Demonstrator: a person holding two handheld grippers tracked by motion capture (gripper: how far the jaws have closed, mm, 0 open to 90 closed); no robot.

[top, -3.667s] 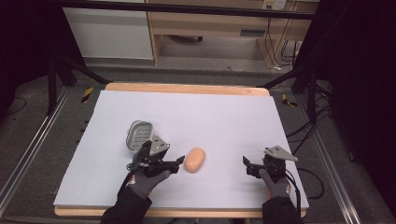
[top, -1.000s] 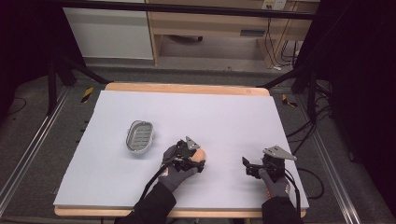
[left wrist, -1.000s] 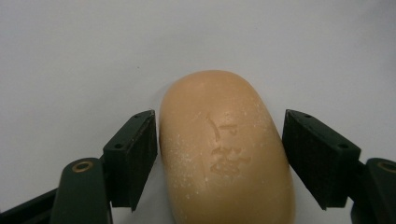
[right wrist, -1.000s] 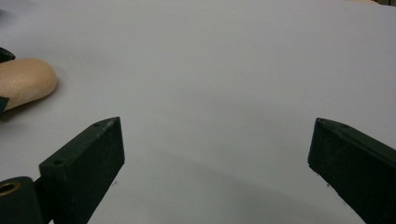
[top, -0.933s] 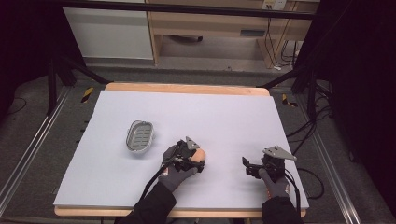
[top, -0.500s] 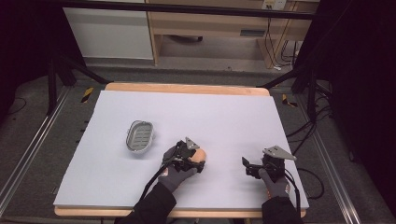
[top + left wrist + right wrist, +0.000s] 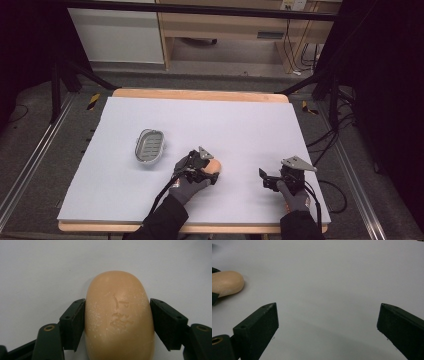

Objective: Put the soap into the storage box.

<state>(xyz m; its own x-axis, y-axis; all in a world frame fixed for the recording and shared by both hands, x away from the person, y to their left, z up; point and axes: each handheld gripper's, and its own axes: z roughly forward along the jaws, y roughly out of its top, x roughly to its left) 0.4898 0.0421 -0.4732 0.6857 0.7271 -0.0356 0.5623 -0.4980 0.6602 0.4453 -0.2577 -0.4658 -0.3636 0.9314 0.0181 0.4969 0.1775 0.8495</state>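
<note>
A peach-coloured bar of soap (image 7: 215,165) lies on the white table sheet (image 7: 240,125), slightly left of the middle near the front. My left gripper (image 7: 209,170) is shut on it. In the left gripper view the soap (image 7: 118,315) sits between the two black pads (image 7: 75,325), which press its left and right sides. My right gripper (image 7: 263,180) rests at the front right with its jaws wide apart and nothing between them. In the right gripper view (image 7: 327,315) the soap (image 7: 227,286) shows at the far left.
A small grey oval soap dish (image 7: 150,146) with a ribbed insert stands left of the soap, a short way off. The table's wooden edge (image 7: 200,94) runs along the back. Cables trail off the right side.
Since the oldest frame my left gripper has moved right, from beside the dish to the soap, and its jaws have come around it. Over the last second almost nothing moves. The right gripper stays put.
</note>
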